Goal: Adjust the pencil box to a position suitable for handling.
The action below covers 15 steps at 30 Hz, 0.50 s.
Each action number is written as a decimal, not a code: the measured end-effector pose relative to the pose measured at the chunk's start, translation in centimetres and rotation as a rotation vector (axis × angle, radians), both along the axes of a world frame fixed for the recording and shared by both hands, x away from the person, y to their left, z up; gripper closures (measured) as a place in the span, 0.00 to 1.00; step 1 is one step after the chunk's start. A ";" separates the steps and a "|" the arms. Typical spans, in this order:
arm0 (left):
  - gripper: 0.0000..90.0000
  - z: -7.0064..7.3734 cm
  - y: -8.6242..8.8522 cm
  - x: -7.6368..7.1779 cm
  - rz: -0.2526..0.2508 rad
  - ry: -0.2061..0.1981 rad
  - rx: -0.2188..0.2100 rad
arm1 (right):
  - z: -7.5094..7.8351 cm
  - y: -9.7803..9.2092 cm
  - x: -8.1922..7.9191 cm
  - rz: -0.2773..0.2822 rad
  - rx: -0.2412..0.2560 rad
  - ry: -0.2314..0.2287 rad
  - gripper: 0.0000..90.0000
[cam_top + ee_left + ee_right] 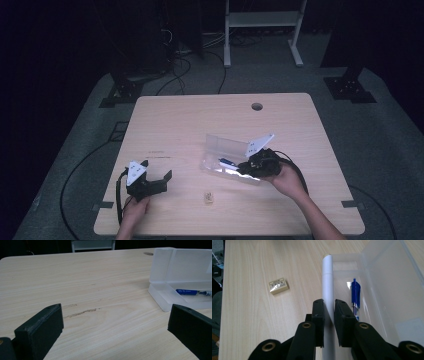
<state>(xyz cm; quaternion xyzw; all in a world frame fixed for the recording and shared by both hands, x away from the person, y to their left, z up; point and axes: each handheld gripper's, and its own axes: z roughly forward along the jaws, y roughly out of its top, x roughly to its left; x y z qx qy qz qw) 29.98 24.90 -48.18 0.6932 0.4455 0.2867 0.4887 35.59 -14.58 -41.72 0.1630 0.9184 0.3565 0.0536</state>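
High view: at lower right of the table [220,115], the right gripper [248,167] is held at the near edge of an open clear plastic case [225,150], its lid raised behind. The left gripper [159,181] rests well apart at lower left. A small eraser [208,197] lies between, lower centre.

Left gripper view: the jaws are spread wide over bare wood; the case sits at upper right, a blue pen [190,292] inside.

Right gripper view: the jaws are pinched on a white tube [328,290], its long axis running straight away up the frame, over the case's left wall, the pen just right of it.
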 end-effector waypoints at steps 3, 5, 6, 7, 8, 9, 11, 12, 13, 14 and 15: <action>0.00 0.0 0.0 0.0 0.000 0.000 0.000 | -0.1 0.4 0.3 -0.005 -0.001 0.007 0.87; 0.00 0.0 0.0 0.0 0.000 -0.001 0.000 | -0.2 0.6 0.5 -0.006 -0.004 0.011 0.87; 0.00 0.0 0.0 0.0 0.000 -0.001 0.000 | -0.2 0.7 0.6 -0.004 -0.006 0.008 0.87; 0.00 0.0 0.0 0.0 0.000 -0.001 0.000 | -0.3 0.8 0.7 -0.005 -0.009 0.011 0.87; 0.00 0.0 0.0 0.0 0.000 -0.001 -0.001 | -0.3 0.9 0.8 -0.004 -0.012 0.011 0.87; 0.00 0.0 0.0 0.0 0.000 -0.001 -0.001 | -0.4 1.0 0.9 -0.010 -0.015 0.016 0.87; 0.00 0.0 0.0 0.0 -0.001 -0.001 -0.001 | -0.5 1.1 1.3 -0.007 -0.018 0.011 0.87; 0.00 0.0 0.0 0.0 -0.001 -0.001 -0.001 | -0.6 1.1 1.4 -0.015 -0.016 0.022 0.87; 0.00 0.0 0.0 0.0 -0.001 -0.001 -0.001 | -0.7 1.2 1.5 -0.017 -0.018 0.024 0.87; 0.00 0.0 0.0 0.0 -0.001 -0.001 -0.001 | -0.9 1.2 1.6 -0.020 -0.022 0.026 0.87; 0.00 0.0 0.0 0.0 -0.001 -0.001 -0.001 | -1.0 1.3 1.7 -0.021 -0.022 0.031 0.87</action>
